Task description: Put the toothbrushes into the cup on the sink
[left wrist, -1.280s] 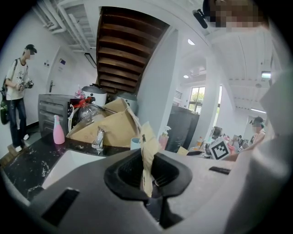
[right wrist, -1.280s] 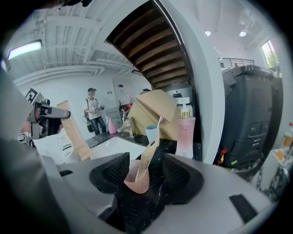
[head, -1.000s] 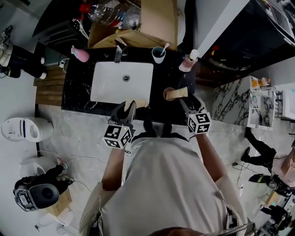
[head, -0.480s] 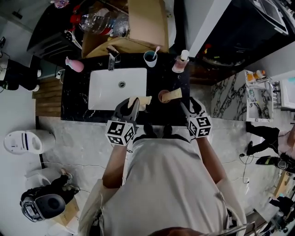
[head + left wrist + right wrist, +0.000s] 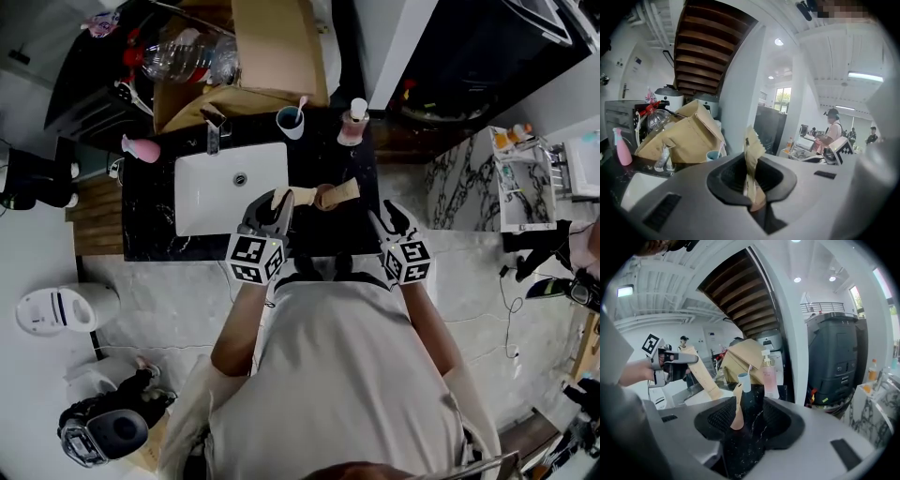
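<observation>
Left gripper [image 5: 753,199]: jaws clamped on paper toothbrush packet [image 5: 751,154], upright between them. Right gripper [image 5: 743,425]: jaws apart, just been closing; second tan packet [image 5: 737,411] between them, nearer the left-hand jaw.

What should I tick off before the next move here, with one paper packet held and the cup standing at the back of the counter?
1. Left gripper shut on the paper packet: ok.
2. Right gripper gripping: not ok. Its jaws have just been closing round a tan piece, which is not clamped.
3. Cup upright: ok. A toothbrush stands in it.
4. Paper packet opened: cannot tell.
5. Soap bottle apart from the cup: ok.
</observation>
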The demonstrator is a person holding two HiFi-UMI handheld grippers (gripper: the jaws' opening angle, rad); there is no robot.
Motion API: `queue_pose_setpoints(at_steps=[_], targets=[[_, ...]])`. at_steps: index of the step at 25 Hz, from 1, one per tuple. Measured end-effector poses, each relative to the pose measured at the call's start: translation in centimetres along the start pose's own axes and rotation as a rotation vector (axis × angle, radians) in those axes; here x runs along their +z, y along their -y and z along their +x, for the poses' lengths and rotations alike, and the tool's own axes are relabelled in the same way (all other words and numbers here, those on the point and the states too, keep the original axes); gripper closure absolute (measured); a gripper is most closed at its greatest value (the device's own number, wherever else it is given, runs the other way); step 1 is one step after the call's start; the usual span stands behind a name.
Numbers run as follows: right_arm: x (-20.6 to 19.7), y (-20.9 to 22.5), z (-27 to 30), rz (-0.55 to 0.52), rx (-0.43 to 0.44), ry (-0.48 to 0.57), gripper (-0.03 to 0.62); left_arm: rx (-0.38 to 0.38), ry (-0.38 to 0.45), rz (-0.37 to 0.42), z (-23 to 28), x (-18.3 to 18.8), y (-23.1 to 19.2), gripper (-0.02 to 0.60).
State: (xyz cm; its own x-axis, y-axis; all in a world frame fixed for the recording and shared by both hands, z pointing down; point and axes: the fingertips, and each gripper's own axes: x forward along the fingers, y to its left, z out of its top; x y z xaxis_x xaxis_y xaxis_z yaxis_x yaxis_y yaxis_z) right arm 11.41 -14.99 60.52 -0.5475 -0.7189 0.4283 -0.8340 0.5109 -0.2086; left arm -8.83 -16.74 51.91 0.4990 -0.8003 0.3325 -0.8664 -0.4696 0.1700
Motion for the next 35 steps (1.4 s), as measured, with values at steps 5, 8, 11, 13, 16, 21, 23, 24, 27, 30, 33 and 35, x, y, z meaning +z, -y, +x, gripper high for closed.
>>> queue_pose_setpoints(at_steps=[5, 8, 11, 13, 16, 21, 23, 24, 27, 30, 33, 35], targets=[[-0.3, 0.5, -0.8, 0.012, -0.015, 0.001, 0.451, -0.021, -0.031, 0.002, 2.1, -1.2, 0.4, 0.548], [-0.3, 0.9, -1.2, 0.018, -0.024, 0.0, 0.467, -0.027, -0.053, 0.005, 3.3, -2.0, 0.6, 0.548], [-0.4, 1.2, -1.6, 0.026, -0.032, 0.003, 0.476, -0.029, -0.073, 0.023, 4.1, -3.0, 0.8, 0.548], [-0.5, 1.3, -1.9, 0.031, -0.039, 0.006, 0.476, -0.031, -0.086, 0.033, 4.6, -3.7, 1.0, 0.548], [-0.7, 1.4, -2.2, 0.037, -0.051, 0.011, 0.48, -0.03, -0.106, 0.048, 5.4, -4.9, 1.1, 0.548], [-0.9, 1.3, -2.7, 0.043, -0.057, 0.011, 0.49, -0.03, -0.126, 0.098, 6.5, -6.1, 1.5, 0.546], [-0.9, 1.2, -2.9, 0.046, -0.059, 0.011, 0.495, -0.028, -0.133, 0.108, 6.9, -6.5, 1.6, 0.546], [-0.9, 1.2, -3.0, 0.047, -0.06, 0.01, 0.499, -0.026, -0.138, 0.112, 7.1, -6.7, 1.7, 0.546], [-1.0, 1.2, -3.2, 0.048, -0.061, 0.009, 0.5, -0.015, -0.158, 0.127, 7.8, -7.7, 1.6, 0.546], [-1.1, 1.3, -3.4, 0.05, -0.065, 0.006, 0.5, -0.008, -0.178, 0.138, 8.5, -8.6, 1.6, 0.545], [-1.2, 1.5, -3.6, 0.052, -0.072, 0.003, 0.5, -0.008, -0.189, 0.14, 9.0, -9.3, 1.6, 0.545], [-1.2, 1.6, -3.7, 0.055, -0.076, 0.003, 0.5, -0.009, -0.199, 0.139, 9.2, -9.8, 1.5, 0.545]])
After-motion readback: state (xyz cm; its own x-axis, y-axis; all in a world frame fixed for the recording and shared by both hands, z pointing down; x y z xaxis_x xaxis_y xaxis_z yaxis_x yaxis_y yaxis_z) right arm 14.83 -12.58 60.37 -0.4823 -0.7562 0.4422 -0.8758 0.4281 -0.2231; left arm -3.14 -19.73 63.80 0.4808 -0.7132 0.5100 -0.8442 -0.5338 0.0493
